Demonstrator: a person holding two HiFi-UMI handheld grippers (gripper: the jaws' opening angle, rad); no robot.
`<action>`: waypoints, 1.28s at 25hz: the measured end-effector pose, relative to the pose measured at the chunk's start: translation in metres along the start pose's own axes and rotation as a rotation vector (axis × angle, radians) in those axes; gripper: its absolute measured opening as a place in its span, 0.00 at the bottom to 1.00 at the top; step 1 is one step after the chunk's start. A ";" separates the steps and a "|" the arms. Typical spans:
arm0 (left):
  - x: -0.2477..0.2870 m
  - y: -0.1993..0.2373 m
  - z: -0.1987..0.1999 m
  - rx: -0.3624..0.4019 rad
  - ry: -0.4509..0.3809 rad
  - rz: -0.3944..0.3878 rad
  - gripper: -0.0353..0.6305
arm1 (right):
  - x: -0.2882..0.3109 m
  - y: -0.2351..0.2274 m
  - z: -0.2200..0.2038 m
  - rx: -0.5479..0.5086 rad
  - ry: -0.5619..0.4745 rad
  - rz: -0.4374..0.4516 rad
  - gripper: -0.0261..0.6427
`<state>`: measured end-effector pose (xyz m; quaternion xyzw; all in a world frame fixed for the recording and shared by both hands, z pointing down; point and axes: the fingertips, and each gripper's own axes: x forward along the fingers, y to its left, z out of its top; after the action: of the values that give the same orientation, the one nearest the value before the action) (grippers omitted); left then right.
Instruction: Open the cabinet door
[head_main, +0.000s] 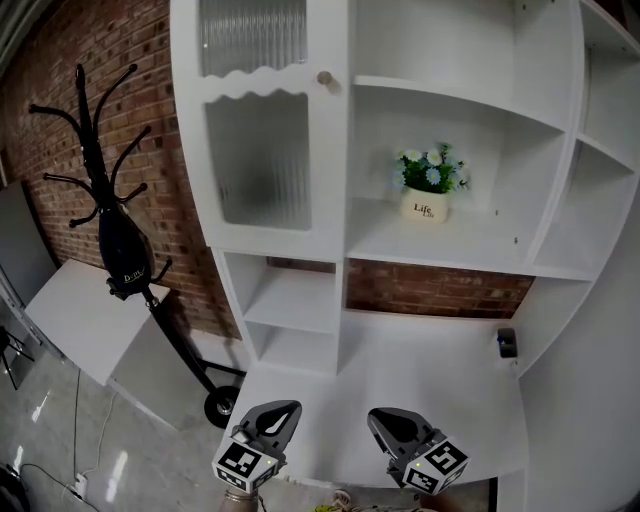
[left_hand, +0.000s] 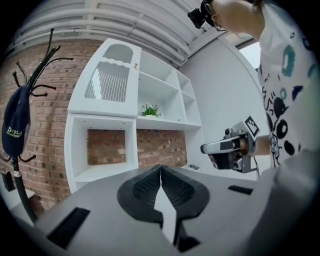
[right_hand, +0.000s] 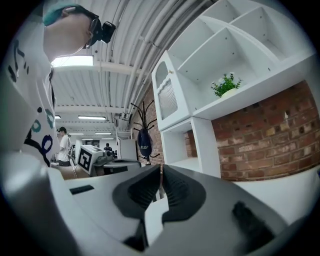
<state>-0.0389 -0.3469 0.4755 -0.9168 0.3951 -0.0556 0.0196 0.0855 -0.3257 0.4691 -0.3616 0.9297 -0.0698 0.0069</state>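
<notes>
Left of the tall white wooden shelf unit (head_main: 480, 238): a black branching coat stand (head_main: 105, 200). Unit's upper-left bay: white-framed ribbed-glass cabinet door (head_main: 258, 160), shut, with a small round metal knob (head_main: 324, 77) on its right stile. Shelf right of the door: white pot of blue and white flowers (head_main: 428, 188). Below the unit's desk: left gripper (head_main: 284, 410) and right gripper (head_main: 378, 416), jaws pressed together on nothing (both well short of the knob). Step, likely: approach. Next: raise one gripper, part its jaws, pinch the knob.
</notes>
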 end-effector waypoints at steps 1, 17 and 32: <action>0.005 0.005 0.007 0.017 -0.011 0.007 0.08 | 0.001 -0.004 0.001 -0.003 0.003 0.006 0.08; 0.042 0.063 0.104 0.148 -0.175 0.039 0.08 | 0.028 -0.039 0.010 0.007 -0.001 0.008 0.08; 0.078 0.127 0.295 0.417 -0.324 0.066 0.08 | 0.065 -0.059 0.254 -0.491 -0.332 -0.096 0.08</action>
<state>-0.0432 -0.4930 0.1788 -0.8764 0.3964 0.0122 0.2731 0.0931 -0.4445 0.2280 -0.4026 0.8867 0.2171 0.0680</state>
